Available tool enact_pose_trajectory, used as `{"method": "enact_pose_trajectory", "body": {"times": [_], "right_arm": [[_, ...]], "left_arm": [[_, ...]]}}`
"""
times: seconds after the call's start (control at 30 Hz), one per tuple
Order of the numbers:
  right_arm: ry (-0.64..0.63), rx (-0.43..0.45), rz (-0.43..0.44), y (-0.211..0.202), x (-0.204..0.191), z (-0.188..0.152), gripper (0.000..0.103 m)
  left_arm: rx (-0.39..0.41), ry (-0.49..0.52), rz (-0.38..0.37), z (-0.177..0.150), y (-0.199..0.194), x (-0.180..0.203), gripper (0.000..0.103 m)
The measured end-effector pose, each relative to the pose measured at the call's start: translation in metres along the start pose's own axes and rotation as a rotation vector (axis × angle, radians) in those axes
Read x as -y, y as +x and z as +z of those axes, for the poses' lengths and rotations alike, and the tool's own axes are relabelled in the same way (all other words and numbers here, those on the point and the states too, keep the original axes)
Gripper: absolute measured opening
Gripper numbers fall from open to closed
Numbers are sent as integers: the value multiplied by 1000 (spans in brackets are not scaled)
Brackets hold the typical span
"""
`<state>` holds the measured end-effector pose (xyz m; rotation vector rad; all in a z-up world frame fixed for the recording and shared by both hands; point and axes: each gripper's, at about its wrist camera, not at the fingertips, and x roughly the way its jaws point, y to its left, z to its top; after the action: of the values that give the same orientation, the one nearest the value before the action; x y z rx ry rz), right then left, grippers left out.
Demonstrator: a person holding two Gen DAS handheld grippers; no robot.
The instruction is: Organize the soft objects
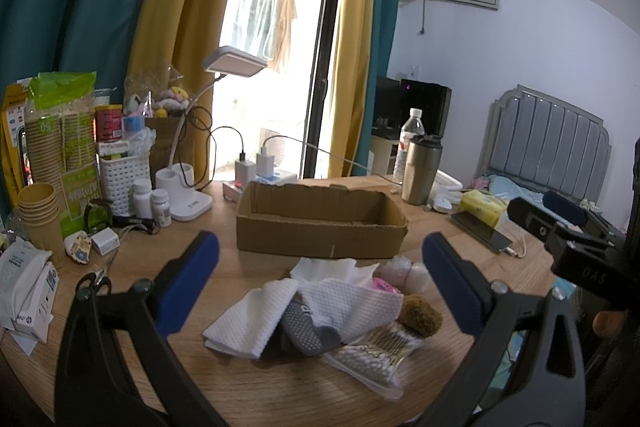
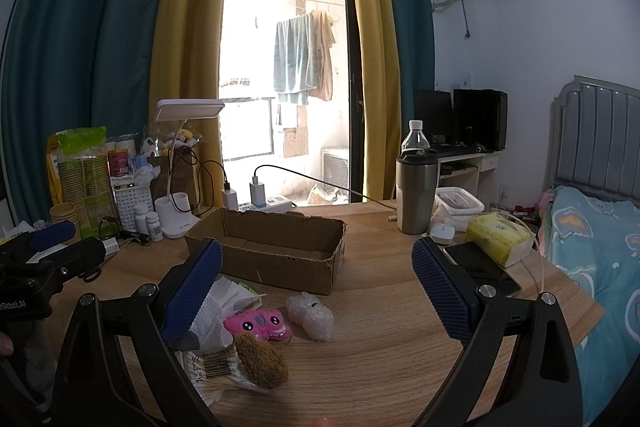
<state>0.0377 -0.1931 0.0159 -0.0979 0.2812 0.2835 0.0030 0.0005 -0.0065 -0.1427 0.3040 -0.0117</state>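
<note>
Grey sock (image 1: pixel 306 329) (left view only), pink plush (image 2: pixel 258 325) clearer right

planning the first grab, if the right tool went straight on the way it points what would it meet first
Probably the bubble wrap wad, lying low between the open fingers of the right tool; just beyond stands the cardboard box. Depth is hard to judge through the fisheye.

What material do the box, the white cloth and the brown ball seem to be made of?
Box: corrugated cardboard, matte brown, with torn, ragged top edges.
White cloth: looks like a non-woven or paper towel, matte, with a fine dotted embossed pattern; which of the two I cannot tell.
Brown ball: seems fuzzy plush or fibre, with a rough, dull surface.
</note>
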Motion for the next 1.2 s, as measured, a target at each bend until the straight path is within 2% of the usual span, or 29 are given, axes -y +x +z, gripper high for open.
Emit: {"method": "enact_pose_trajectory", "body": {"times": [0.87, 1.2], "right_arm": [[2, -11, 2, 3, -1, -4, 98], [13, -57, 3, 19, 2, -14, 98]], "left_arm": [[-12, 0, 10, -4, 3, -1, 103], [-88, -59, 71, -18, 22, -20, 102]]}}
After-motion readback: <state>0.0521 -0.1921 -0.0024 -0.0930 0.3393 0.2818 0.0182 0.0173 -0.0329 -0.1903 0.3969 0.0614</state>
